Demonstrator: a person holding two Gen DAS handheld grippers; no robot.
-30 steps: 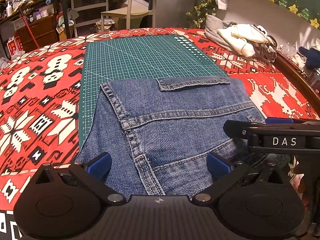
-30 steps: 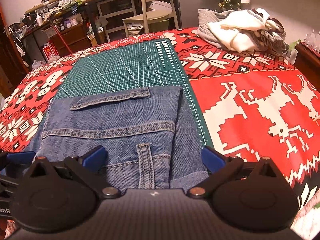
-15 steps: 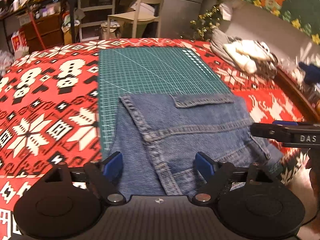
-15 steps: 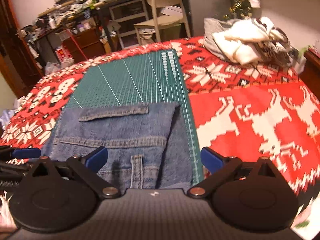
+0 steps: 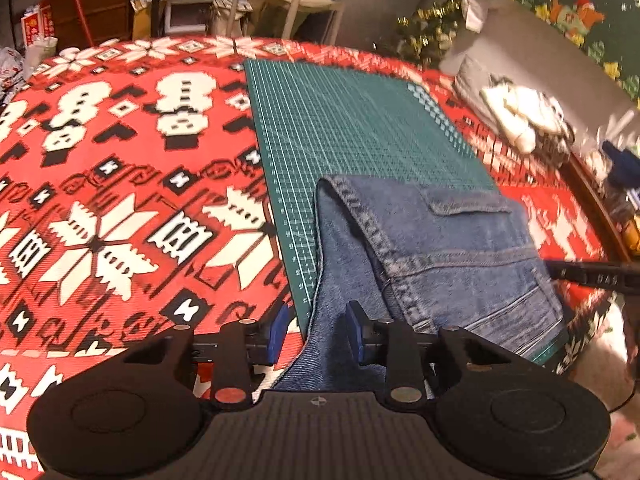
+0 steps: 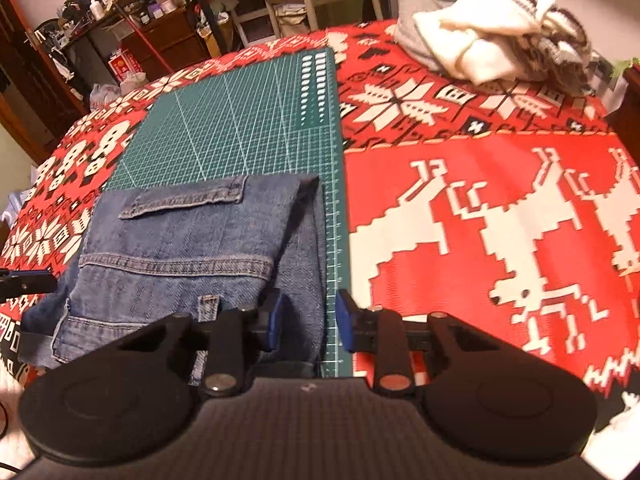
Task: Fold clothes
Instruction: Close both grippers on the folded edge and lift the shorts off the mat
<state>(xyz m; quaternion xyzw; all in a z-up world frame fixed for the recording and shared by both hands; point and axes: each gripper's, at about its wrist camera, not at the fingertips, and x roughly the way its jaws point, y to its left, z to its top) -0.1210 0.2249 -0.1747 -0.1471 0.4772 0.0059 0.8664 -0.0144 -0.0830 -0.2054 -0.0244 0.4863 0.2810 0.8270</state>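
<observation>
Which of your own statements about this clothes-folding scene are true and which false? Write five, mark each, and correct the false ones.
1. The jeans lie folded on the green cutting mat. True.
2. The left tool is clamped shut on the denim. False: its pads stand apart, with cloth between them.
3. A heap of pale clothes sits at the far right of the tablecloth. True.
4. The tablecloth is plain blue. False: it is red with white and black patterns.
5. The right tool holds a white shirt. False: it is open at the jeans' right edge.
</observation>
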